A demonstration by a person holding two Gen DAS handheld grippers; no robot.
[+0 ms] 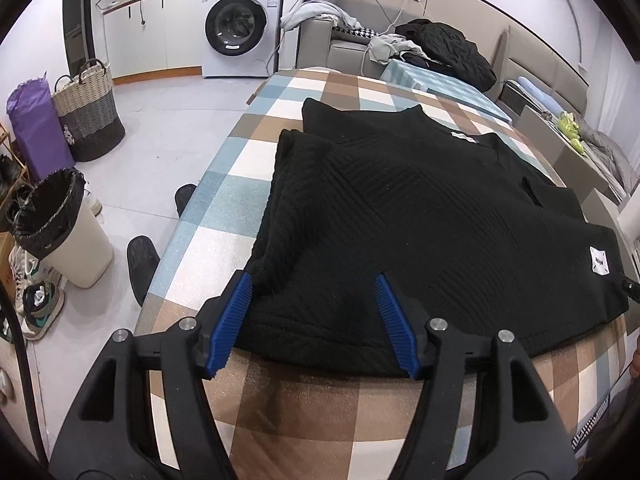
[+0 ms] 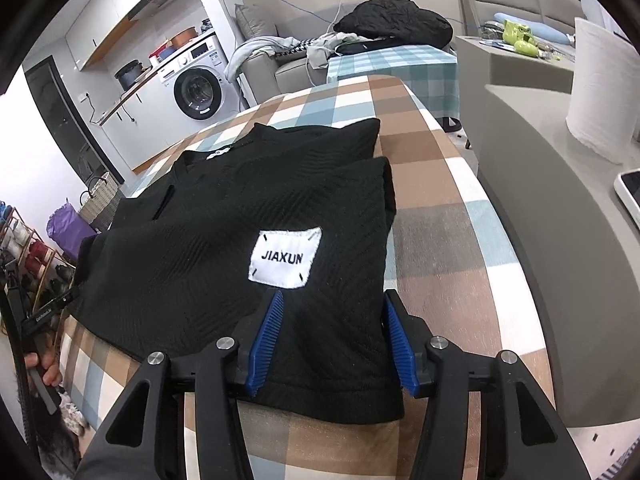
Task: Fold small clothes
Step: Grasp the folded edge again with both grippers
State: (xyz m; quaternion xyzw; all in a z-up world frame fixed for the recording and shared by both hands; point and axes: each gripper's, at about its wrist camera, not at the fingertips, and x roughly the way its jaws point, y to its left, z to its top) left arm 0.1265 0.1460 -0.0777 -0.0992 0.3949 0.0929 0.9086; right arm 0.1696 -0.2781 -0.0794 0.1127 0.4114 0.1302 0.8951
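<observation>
One garment only: black knit top point(image 1: 420, 216) flat on checked tabletop point(image 1: 224, 200), already folded in at sleeves by the look of it. Left wrist view: left gripper point(image 1: 314, 322) over near-left hem corner, fingers apart, blue pads point(image 1: 232, 320) straddling fabric, not pinching. Thick textured knit, so probably soft, limp, light but bulky; likely to sag and drag, not slide. Best hold: hem corners, both layers together. Table's left edge just beside garment; bin point(image 1: 60, 228), baskets point(image 1: 90, 112) and shoes on floor below, well clear. Bare cloth beyond collar, room to fold forward. Right wrist view: right gripper point(image 2: 332, 344) over near-right hem corner, just below white JIAXUN patch point(image 2: 286, 258), fingers apart, nothing clamped. Garment's right edge near table's right side; grey counter point(image 2: 540, 208) with paper roll point(image 2: 600, 92) beside it, so tight swing outward. Near hem close to front edge; little margin for pulling back.
</observation>
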